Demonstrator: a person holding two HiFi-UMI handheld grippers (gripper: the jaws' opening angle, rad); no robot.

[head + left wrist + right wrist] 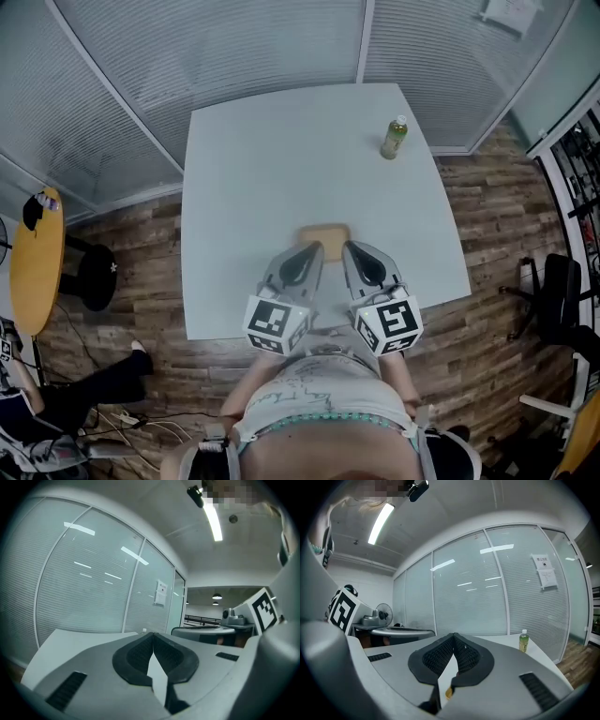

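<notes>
My left gripper [307, 250] and right gripper [357, 251] hover side by side over the near part of a white table [253, 159]. Both are shut: in each gripper view the dark ribbed pads meet at the tips, left [153, 637] and right [453, 637], with nothing held. A flat tan block [324, 233] lies on the table just past the two tips, between them. A sliver of the tan block [448, 693] shows low through the right jaws' gap. A green bottle with a white cap [395, 137] stands upright at the far right of the table; the bottle [523, 641] also appears in the right gripper view.
Glass partition walls with blinds [234, 47] run behind the table. A round yellow side table [36, 258] and a black stool [97, 275] stand to the left. A seated person's leg [94, 384] is at lower left; a black chair [558, 300] is at right. The floor is wood.
</notes>
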